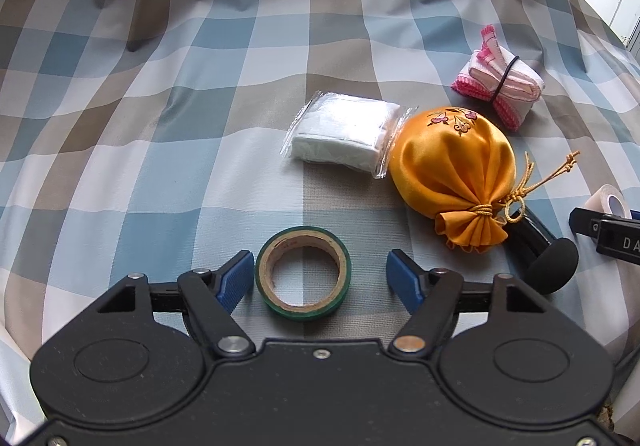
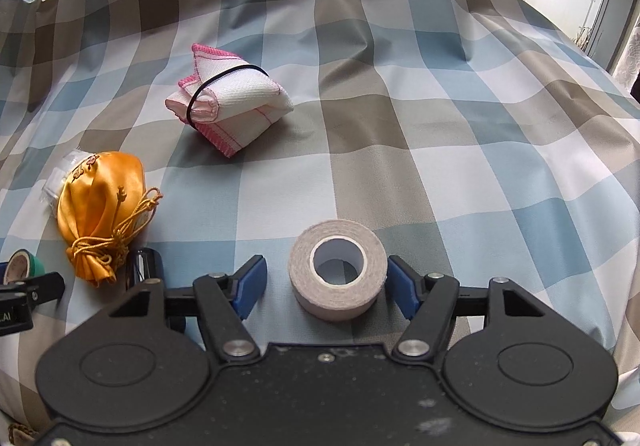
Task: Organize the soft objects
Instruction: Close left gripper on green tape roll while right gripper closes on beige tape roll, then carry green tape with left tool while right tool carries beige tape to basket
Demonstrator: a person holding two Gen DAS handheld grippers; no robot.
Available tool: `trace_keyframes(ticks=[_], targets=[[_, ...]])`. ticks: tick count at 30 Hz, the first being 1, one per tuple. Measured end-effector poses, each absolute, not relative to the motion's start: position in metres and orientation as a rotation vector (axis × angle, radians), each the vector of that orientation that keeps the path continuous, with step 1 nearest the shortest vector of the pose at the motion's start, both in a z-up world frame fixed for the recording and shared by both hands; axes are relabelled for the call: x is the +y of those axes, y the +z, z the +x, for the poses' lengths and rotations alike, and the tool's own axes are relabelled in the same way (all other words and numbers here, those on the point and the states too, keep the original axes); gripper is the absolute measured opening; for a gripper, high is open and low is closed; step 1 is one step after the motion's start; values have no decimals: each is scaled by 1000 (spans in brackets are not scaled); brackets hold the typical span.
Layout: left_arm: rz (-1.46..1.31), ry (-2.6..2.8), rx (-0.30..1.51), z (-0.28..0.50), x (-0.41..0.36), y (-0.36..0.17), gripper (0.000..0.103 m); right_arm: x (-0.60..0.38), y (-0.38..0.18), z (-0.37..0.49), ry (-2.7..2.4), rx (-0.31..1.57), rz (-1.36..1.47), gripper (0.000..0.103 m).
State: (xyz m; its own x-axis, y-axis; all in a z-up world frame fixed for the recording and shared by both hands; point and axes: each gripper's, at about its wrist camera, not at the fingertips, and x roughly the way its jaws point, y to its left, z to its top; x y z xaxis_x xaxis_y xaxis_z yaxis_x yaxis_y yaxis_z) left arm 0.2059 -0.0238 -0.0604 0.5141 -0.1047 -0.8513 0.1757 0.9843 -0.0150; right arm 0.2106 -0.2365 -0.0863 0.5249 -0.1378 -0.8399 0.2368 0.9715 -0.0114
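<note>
Evidently, your left gripper (image 1: 320,276) stood with its jaws spread, and the green tape roll (image 1: 303,272) lay flat on the checked cloth (image 1: 160,125) between them. The left-hand pad was just beside the roll's rim; the other pad stood apart from it. Your right gripper (image 2: 326,282) was likewise spread around the beige tape roll (image 2: 338,270), which lay flat between the pads, the right-hand pad almost at its wall, the other pad clear. Neither roll was pinched.

Both rolls were judged light and fairly stiff across the outer wall. You would have done best to close on opposite sides of the rim, since the smooth green roll could slip if taken off-centre.

Ahead of the left jaws and to their right lay the orange satin pouch (image 1: 452,173), soft, slick and gathered by a cord at its neck, the firmest place to grip. Just beside it lay a wrapped white pad (image 1: 344,135) in crinkly film, and farther off a banded pink-edged cloth (image 1: 496,79), both compressible.

No bin or tray was in view. The pouch was tied shut, so its contents could not be told.
</note>
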Motion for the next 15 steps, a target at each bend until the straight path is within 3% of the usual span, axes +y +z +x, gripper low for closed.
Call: trace_keyframes(ticks=[2,15], targets=[[74,-176,1005,205,-23,-58,47,-236,-85,208,-231,988,108,48],[-15,-161,1028,175,-5,-30,47,-227,-46,165,-197,961,155,48]])
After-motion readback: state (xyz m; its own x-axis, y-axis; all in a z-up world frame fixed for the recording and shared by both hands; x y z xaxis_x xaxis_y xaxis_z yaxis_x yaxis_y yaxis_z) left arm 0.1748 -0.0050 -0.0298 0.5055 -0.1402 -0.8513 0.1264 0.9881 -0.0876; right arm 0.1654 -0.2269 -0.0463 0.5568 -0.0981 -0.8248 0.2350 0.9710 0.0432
